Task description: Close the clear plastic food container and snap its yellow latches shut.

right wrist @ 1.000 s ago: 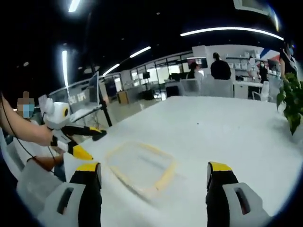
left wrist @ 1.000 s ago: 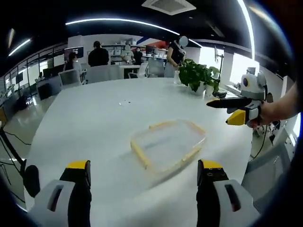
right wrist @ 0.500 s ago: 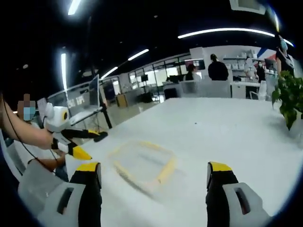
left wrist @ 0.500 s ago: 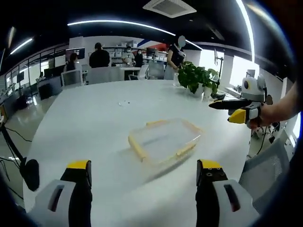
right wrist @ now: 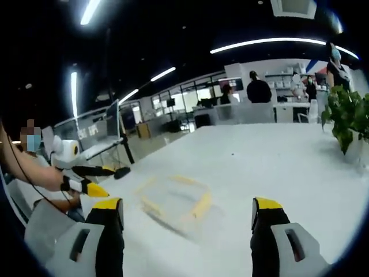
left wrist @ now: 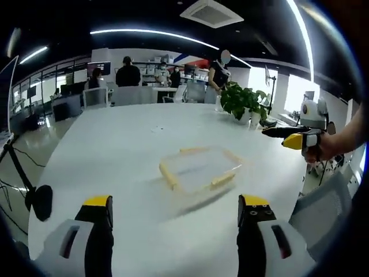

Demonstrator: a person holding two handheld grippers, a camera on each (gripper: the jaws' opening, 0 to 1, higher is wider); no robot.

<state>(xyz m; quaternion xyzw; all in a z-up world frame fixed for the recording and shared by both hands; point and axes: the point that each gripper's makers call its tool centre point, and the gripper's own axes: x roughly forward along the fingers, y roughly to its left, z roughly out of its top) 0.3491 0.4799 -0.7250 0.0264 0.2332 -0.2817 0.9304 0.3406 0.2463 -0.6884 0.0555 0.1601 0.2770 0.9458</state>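
A clear plastic food container (left wrist: 199, 173) with yellow latches (left wrist: 168, 175) sits closed on a large white table (left wrist: 115, 138), just below the centre of the left gripper view. The left gripper (left wrist: 173, 222) rises from the bottom edge of that frame, its yellow-tipped jaws spread wide apart and holding nothing, the container well ahead of them. At the right edge of the same frame a person's hand holds the right gripper (left wrist: 291, 136) in the air beside the table, its two jaws parted and empty.

In the right gripper view the container (right wrist: 173, 199) lies blurred at lower centre, ahead of wide-open, empty jaws, while the left gripper (right wrist: 98, 180) enters from the left edge. A potted green plant (left wrist: 243, 103) stands toward the table's far side, at upper right in the left gripper view. Several people (left wrist: 128, 72) stand among desks at the top of that frame. No writing or brand can be read anywhere.
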